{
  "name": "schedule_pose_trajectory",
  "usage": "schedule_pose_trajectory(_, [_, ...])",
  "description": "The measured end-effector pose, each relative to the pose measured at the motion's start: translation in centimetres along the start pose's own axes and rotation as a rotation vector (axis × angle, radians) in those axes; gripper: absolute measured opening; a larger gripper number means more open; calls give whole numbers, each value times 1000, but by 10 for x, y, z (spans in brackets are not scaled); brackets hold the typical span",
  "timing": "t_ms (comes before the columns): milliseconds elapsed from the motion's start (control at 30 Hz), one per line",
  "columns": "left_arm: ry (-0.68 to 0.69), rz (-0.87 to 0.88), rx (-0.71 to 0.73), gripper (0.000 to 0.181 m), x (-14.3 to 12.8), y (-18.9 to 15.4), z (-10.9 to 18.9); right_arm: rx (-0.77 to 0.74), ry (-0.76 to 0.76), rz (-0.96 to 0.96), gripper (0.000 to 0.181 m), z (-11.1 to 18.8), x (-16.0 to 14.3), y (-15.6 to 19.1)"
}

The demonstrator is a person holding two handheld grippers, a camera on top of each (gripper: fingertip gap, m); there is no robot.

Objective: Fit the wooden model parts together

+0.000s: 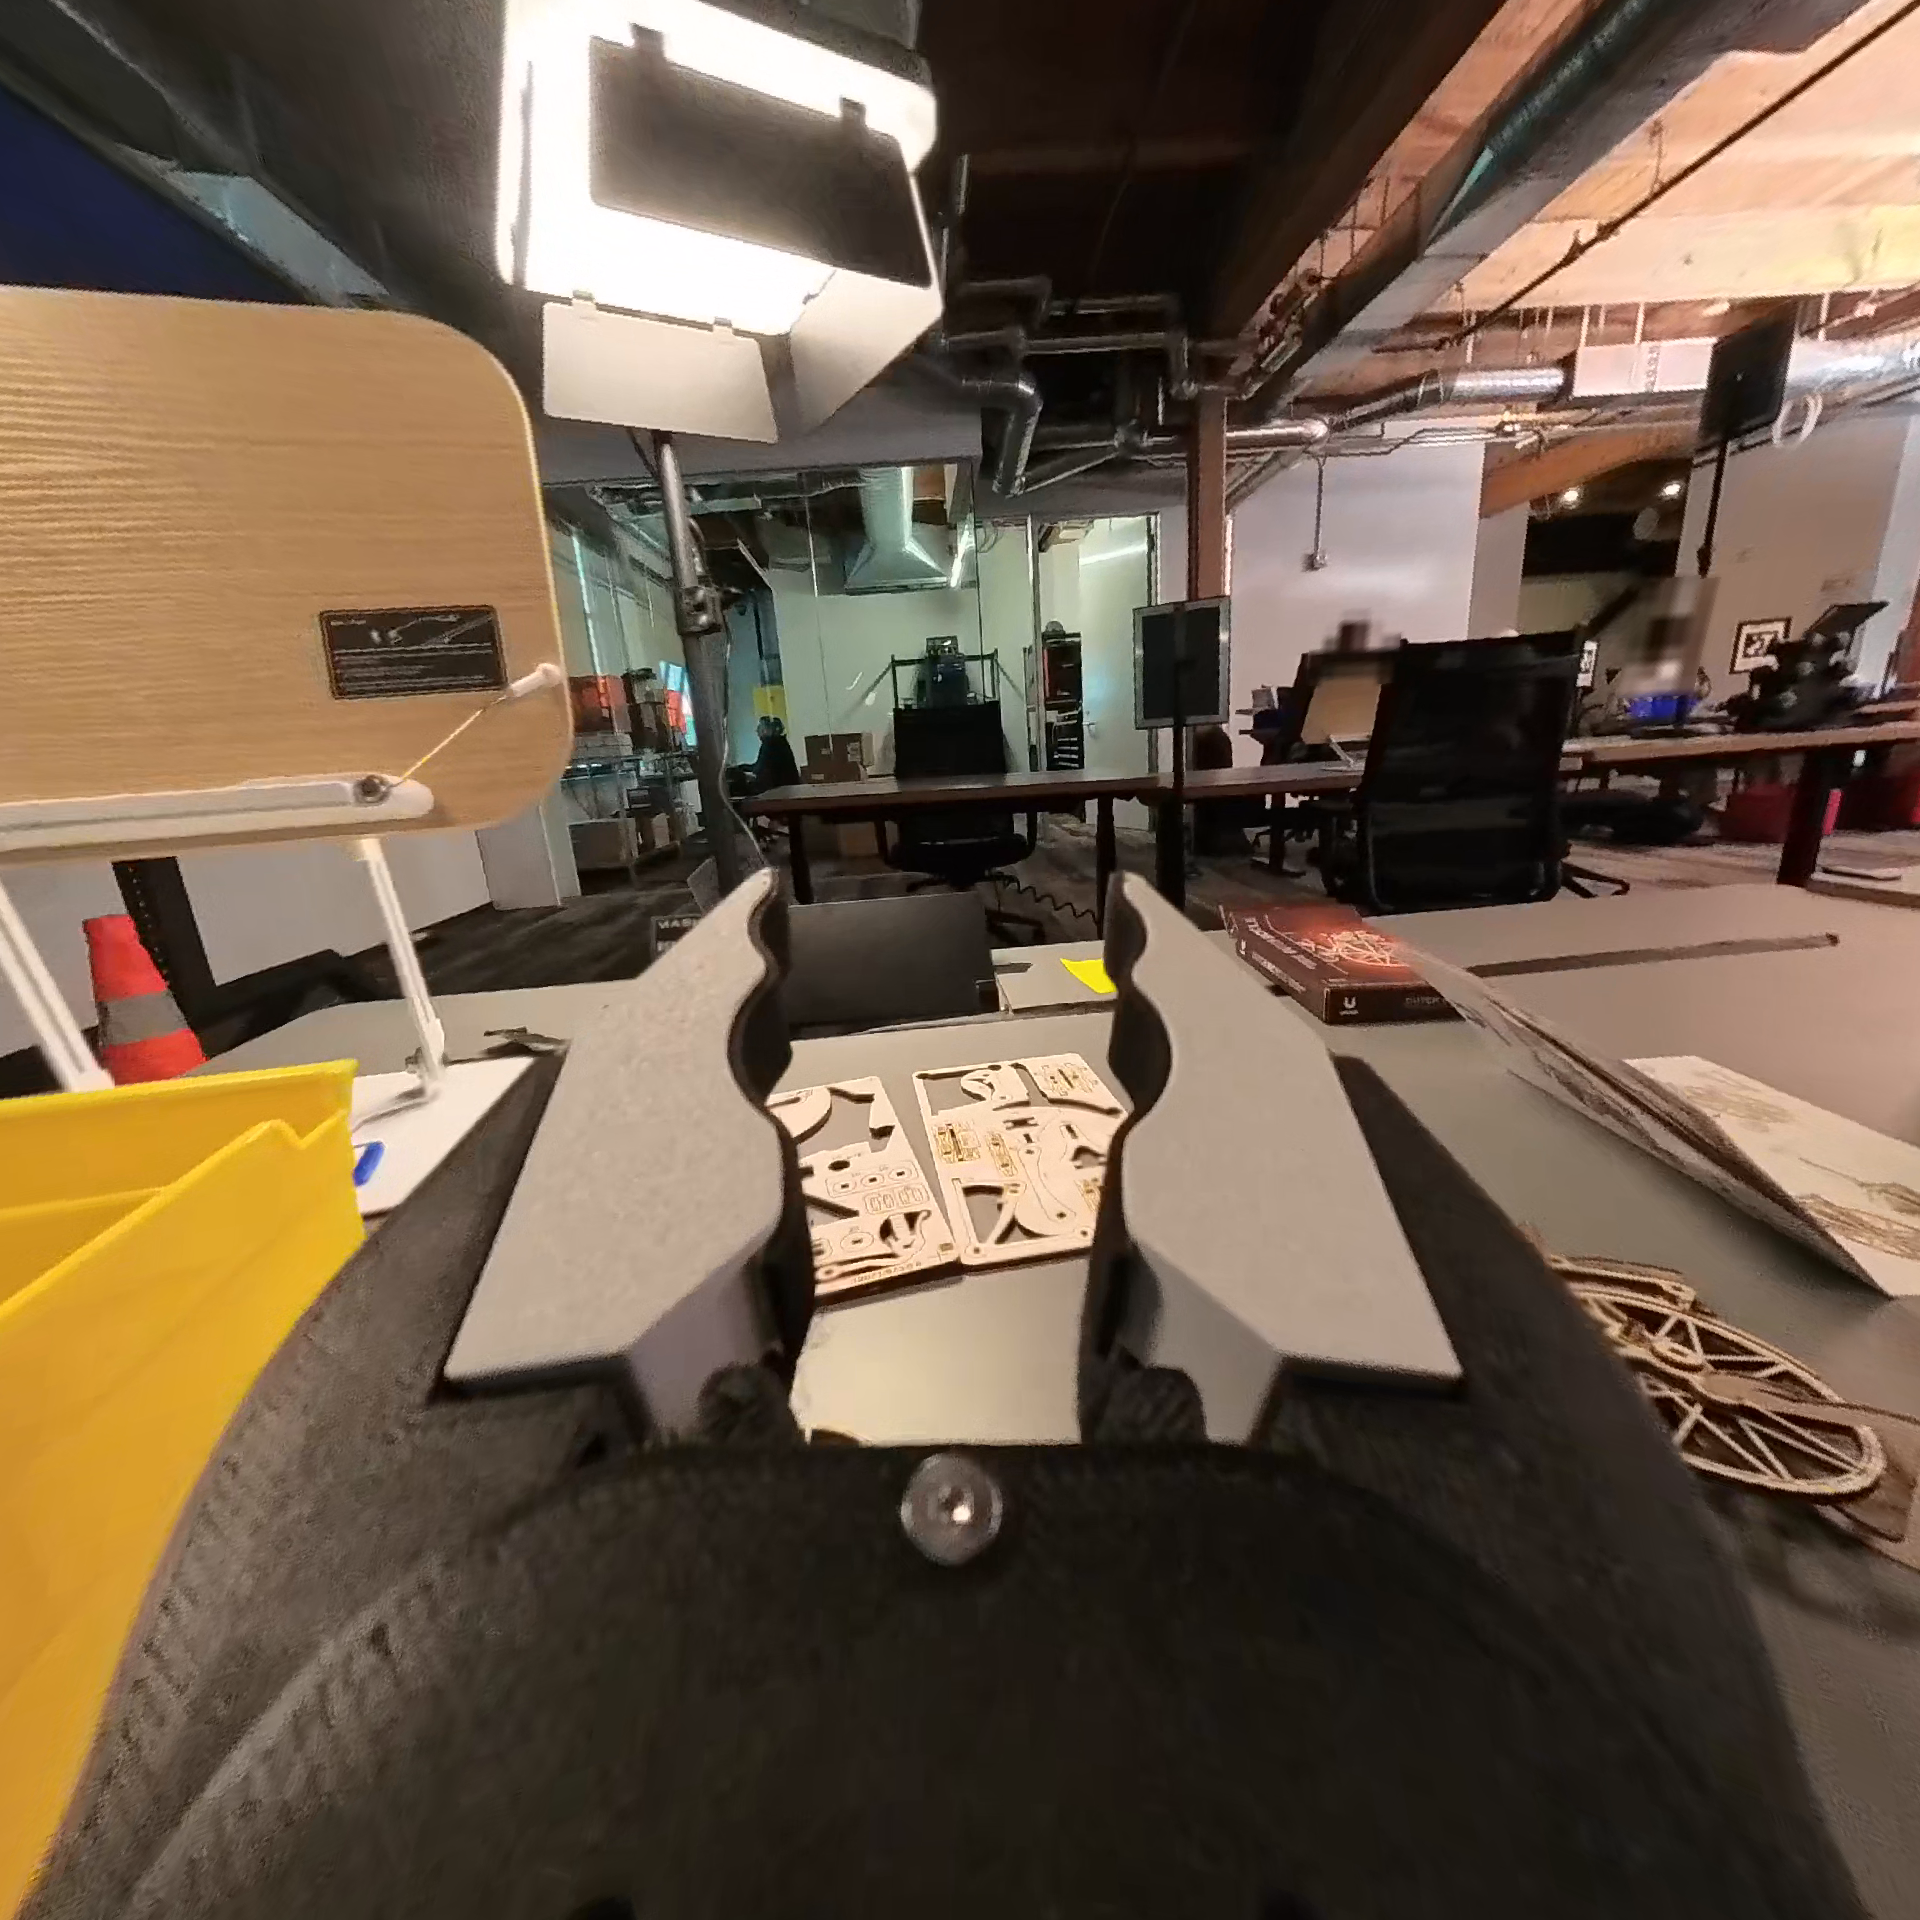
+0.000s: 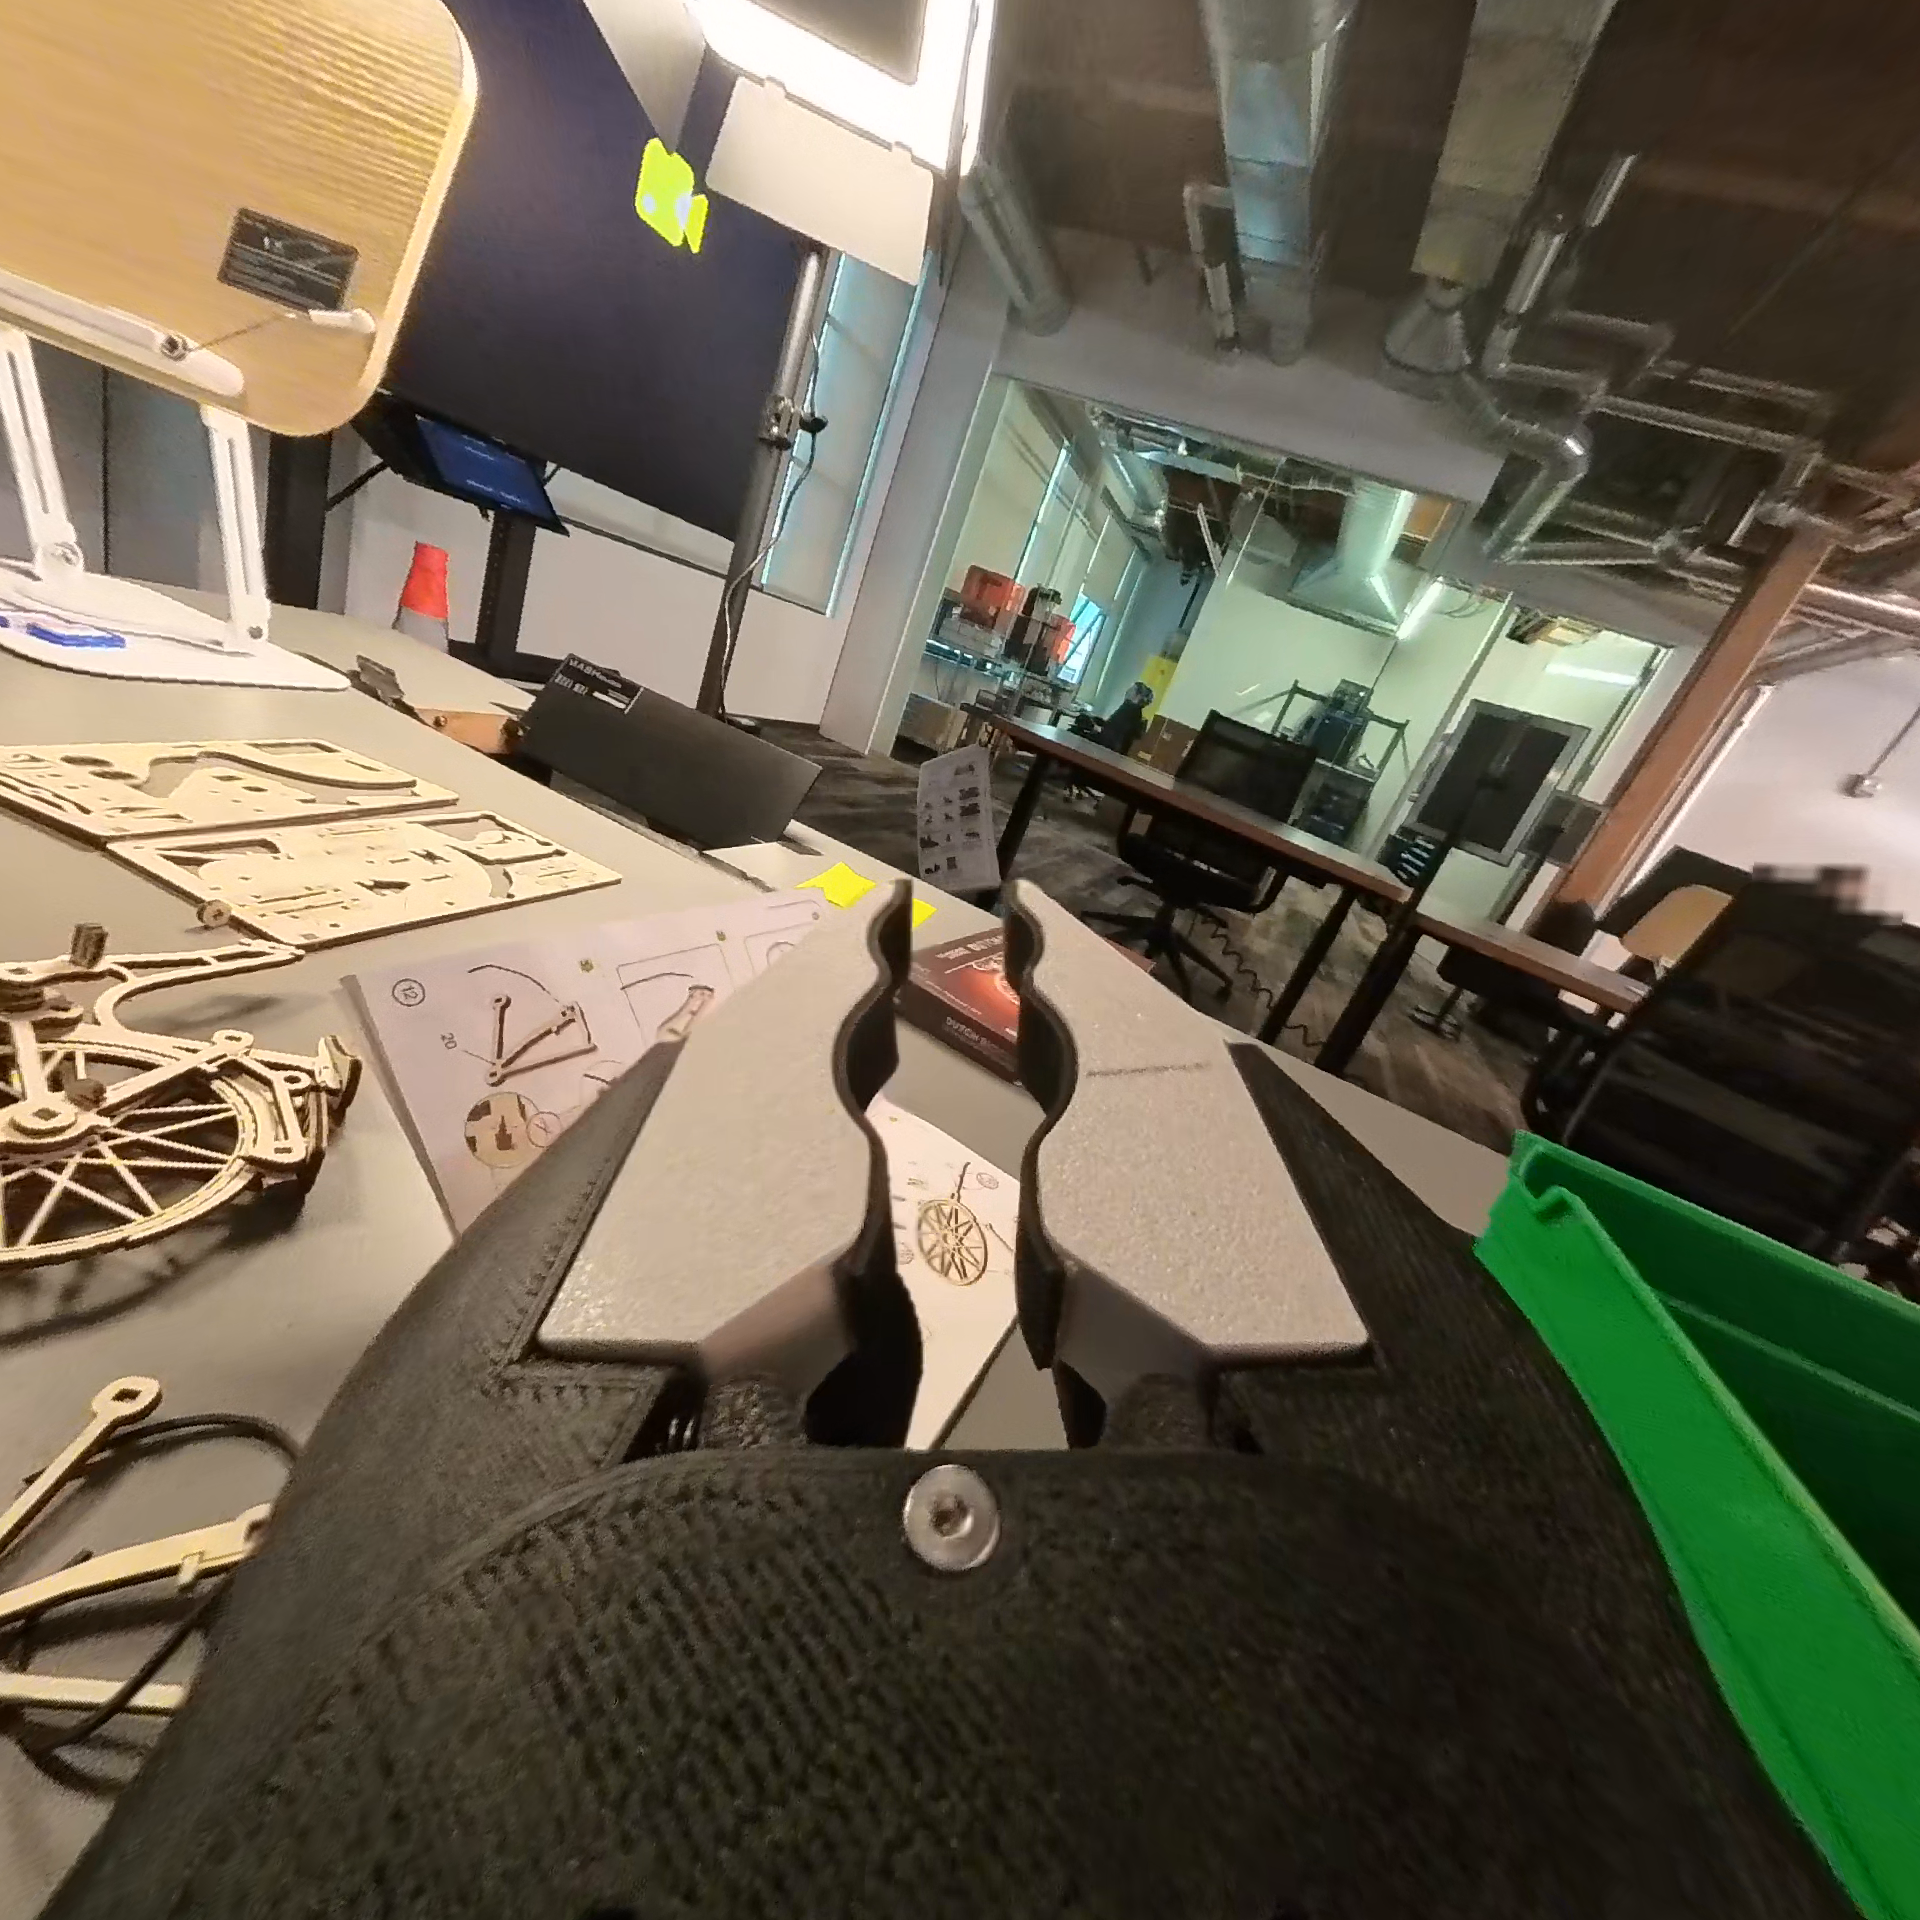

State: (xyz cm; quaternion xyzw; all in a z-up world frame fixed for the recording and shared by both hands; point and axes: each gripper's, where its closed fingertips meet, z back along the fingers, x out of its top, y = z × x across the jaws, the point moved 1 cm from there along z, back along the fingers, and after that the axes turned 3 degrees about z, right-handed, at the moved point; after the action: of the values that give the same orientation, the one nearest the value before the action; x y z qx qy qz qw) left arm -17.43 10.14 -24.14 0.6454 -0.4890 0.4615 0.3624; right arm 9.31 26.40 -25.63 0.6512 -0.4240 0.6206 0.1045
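Observation:
Two flat wooden part sheets (image 1: 966, 1174) lie on the grey table ahead of my left gripper (image 1: 940, 914), which is open and empty above them. They also show at the left in the right wrist view (image 2: 353, 868). A partly built wooden wheel model (image 2: 114, 1122) lies on the table at the left of that view, and at the right edge of the left wrist view (image 1: 1725, 1382). Loose wooden rods (image 2: 104, 1507) lie nearer me. My right gripper (image 2: 956, 899) is open with a narrow gap and empty, over the instruction booklet (image 2: 540, 1039).
A yellow bin (image 1: 145, 1299) stands at the left, a green bin (image 2: 1714, 1455) at the right. A white stand with a wooden board (image 1: 249, 561) rises at the back left. The dark kit box (image 1: 1320, 961) lies beyond. The open booklet (image 1: 1704, 1132) lies at the right. Both grippers' tips are roughly 20 cm from the partly built wooden wheel model (image 2: 114, 1122).

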Motion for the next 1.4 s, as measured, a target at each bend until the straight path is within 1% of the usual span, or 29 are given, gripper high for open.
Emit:
schedule_pose_trajectory(100, [4, 42, 8, 57, -1, 5, 1, -4, -15, 1, 1, 5, 3, -1])
schedule_pose_trajectory(133, [9, 51, 8, 56, -2, 6, 0, -12, -19, 1, 0, 7, 4, -3])
schedule_pose_trajectory(233, [32, 44, 7, 55, -7, 5, -4, -46, -24, 12, 0, 12, 5, -9])
schedule_pose_trajectory(367, [65, -8, -38, 53, -13, -8, -8, -72, -28, 36, 0, 15, 7, -13])
schedule_pose_trajectory(500, [68, -69, -47, 50, -14, -16, -9, -63, -11, 28, 0, 11, 3, -12])
schedule_pose_trajectory(600, [68, -64, -82, 49, -15, -26, -13, -50, -10, 16, 0, 8, 2, -10])
schedule_pose_trajectory(667, [61, -45, -125, 50, -16, -40, -18, -40, -7, 9, 0, 6, 1, -9])
schedule_pose_trajectory(767, [38, -30, -232, 49, -14, -73, -22, -38, -7, 0, 0, 5, 1, -9])
schedule_pose_trajectory(900, [11, -85, -411, 50, -13, -123, -19, -19, -5, -19, 0, 3, 0, -6])
schedule_pose_trajectory(1000, [-18, -126, -492, 50, -11, -146, -14, 42, 10, -34, 0, -1, -2, 4])
schedule_pose_trajectory(1067, [-32, -123, -521, 49, -10, -151, -13, 114, 103, -79, 0, -5, -13, 14])
schedule_pose_trajectory(1133, [-38, -91, -530, 48, -8, -149, -12, 232, 191, -148, 0, -6, -23, 31])
schedule_pose_trajectory(1200, [-40, -39, -538, 47, -5, -146, -11, 330, 283, -175, 0, -6, -33, 46])
schedule_pose_trajectory(1300, [-32, 16, -551, 46, -5, -143, -12, 395, 430, -203, 0, -6, -50, 60])
schedule_pose_trajectory(1400, [-6, 50, -581, 46, -8, -146, -13, 452, 602, -314, 0, -3, -67, 76])
